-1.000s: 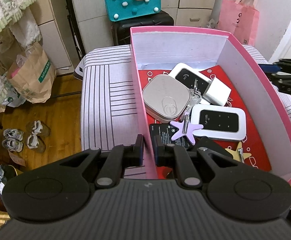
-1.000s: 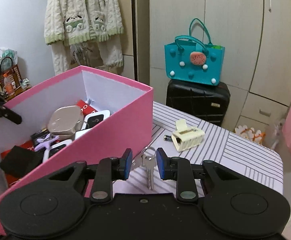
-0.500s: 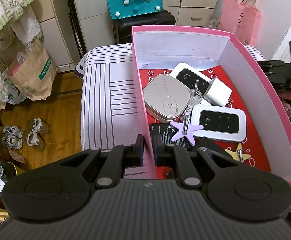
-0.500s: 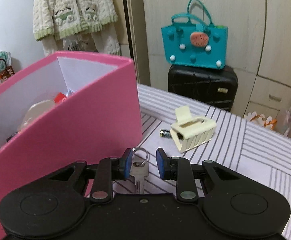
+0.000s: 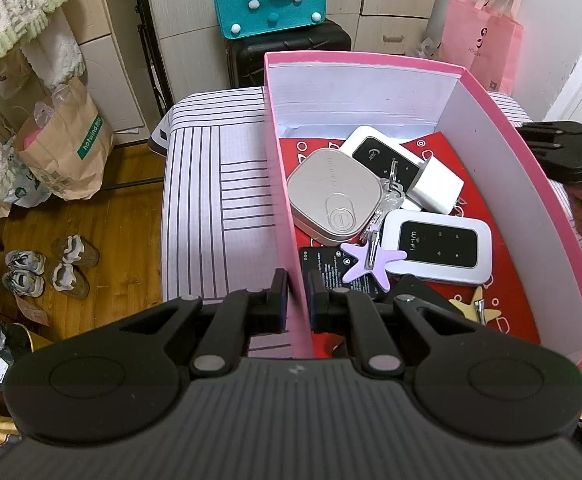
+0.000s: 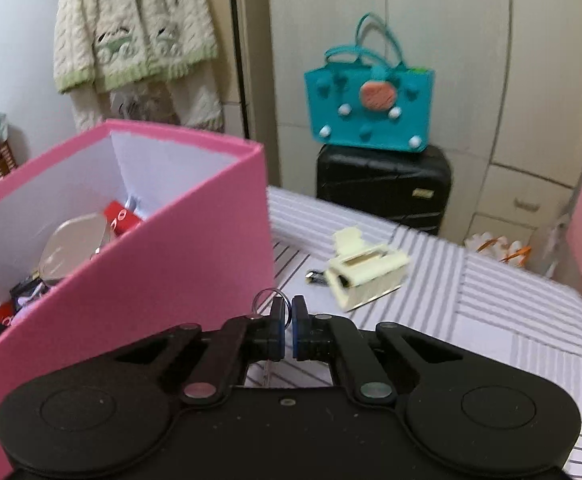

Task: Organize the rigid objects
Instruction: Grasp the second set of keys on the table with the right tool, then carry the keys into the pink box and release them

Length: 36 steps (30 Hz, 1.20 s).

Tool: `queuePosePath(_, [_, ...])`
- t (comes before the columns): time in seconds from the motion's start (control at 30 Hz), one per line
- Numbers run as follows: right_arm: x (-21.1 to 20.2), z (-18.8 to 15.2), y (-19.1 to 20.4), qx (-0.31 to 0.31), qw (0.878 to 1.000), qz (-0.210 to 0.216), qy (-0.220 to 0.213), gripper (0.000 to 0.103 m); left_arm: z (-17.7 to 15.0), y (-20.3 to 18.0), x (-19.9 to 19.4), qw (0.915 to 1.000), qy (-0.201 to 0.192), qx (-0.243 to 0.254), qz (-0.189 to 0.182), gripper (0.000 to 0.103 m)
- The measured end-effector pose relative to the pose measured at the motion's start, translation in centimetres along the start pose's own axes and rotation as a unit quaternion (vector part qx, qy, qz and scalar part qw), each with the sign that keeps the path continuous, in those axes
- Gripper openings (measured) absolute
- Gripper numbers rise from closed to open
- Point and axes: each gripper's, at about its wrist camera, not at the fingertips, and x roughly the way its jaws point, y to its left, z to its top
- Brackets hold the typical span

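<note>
My left gripper (image 5: 296, 292) is shut on the near left wall of the pink box (image 5: 363, 58), one finger on each side. Inside lie a beige square case (image 5: 331, 196), two white pocket routers (image 5: 437, 242), a white charger (image 5: 435, 186), a purple star clip (image 5: 367, 260), a black battery pack (image 5: 323, 268) and a yellow star clip (image 5: 475, 308). My right gripper (image 6: 287, 318) is outside the box's (image 6: 151, 272) right wall, shut on a key whose ring (image 6: 265, 298) sticks up beside the left pad.
On the striped table (image 6: 491, 320) lie a cream claw clip (image 6: 365, 272) and a small battery (image 6: 316, 278). Behind stand a black suitcase (image 6: 383, 188) with a teal bag (image 6: 371, 112), and a pink bag (image 5: 479, 44). Shoes (image 5: 47, 264) sit on the floor at left.
My right gripper came down a little toward the key on the table and its jaws closed on it. The left gripper and the box have not moved.
</note>
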Motion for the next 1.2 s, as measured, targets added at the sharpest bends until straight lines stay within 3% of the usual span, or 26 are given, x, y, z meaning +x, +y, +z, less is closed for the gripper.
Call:
queuePosePath(0.47, [-7.2,1.3,1.0,-0.010,0.999,-0.023,-0.043,0.003,-0.1,0.0,0.0,1.0000,-0.003,0.007,-0.002,0.009])
queuePosePath(0.73, [-10.9,3.8,2.1,-0.003,0.998,-0.009,-0.061,0.003,0.1,-0.4,0.1,0.9993,0.007,0.037,-0.004,0.010])
queuePosePath(1.0, [-13.4,7.5,4.2,0.019,0.994,0.054,-0.092,0.003,-0.1,0.0,0.1,0.9988,0.003,0.047,-0.017,0.011])
queuePosePath(1.2, [-11.7,9.0,6.9,0.011,0.990,0.120,-0.069,0.003,0.2,0.3,0.1,0.9984,0.010,0.048,-0.028,0.012])
